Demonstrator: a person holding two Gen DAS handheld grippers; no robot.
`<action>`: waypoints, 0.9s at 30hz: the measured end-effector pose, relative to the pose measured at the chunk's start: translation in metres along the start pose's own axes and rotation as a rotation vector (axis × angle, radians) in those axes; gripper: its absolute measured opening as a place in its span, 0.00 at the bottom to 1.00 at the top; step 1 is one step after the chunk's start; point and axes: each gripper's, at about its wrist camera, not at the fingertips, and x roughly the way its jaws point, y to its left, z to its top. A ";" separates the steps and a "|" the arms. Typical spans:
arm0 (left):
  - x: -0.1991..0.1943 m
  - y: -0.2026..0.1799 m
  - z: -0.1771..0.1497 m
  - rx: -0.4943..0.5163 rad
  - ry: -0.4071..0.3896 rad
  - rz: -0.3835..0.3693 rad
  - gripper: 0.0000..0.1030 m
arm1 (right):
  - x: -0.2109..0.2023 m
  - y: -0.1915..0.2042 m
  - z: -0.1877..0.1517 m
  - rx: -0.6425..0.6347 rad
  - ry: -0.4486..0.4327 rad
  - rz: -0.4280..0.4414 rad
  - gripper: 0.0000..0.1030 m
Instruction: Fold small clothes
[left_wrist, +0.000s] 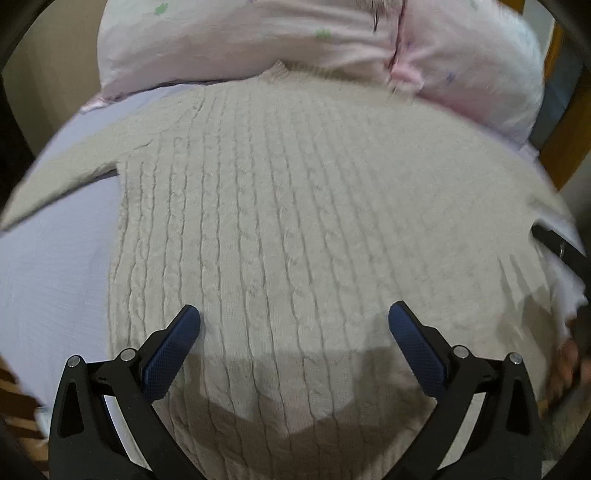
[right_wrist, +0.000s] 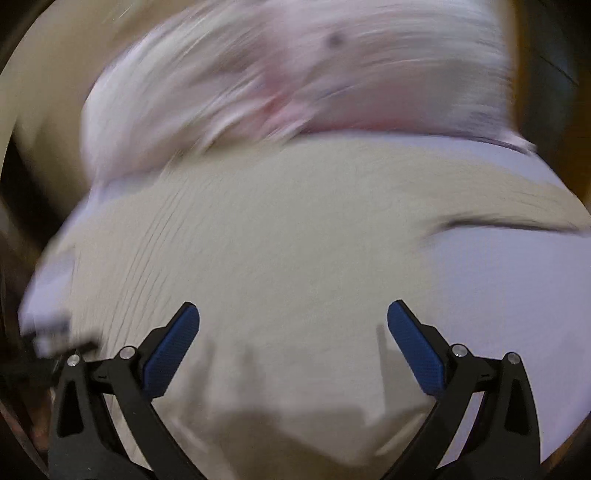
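Sweater flat beneath both wide-spread, empty pairs of jaws, left gripper and right gripper.

The left gripper hangs with its 2 blue-padded fingers spread wide, nothing between them. The right gripper is posed the same, its 2 blue pads wide apart and empty, though its view is smeared with motion blur.

Matt cable-knit sweater, smooth lilac sheet, textured blue pads
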 end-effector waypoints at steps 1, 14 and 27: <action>-0.006 0.010 0.003 -0.028 -0.034 -0.055 0.99 | -0.010 -0.038 0.013 0.112 -0.047 -0.033 0.98; -0.038 0.116 0.042 -0.223 -0.313 -0.064 0.99 | -0.026 -0.357 0.049 1.030 -0.158 -0.203 0.33; -0.067 0.218 0.027 -0.477 -0.490 0.041 0.99 | -0.040 -0.253 0.106 0.694 -0.332 -0.082 0.07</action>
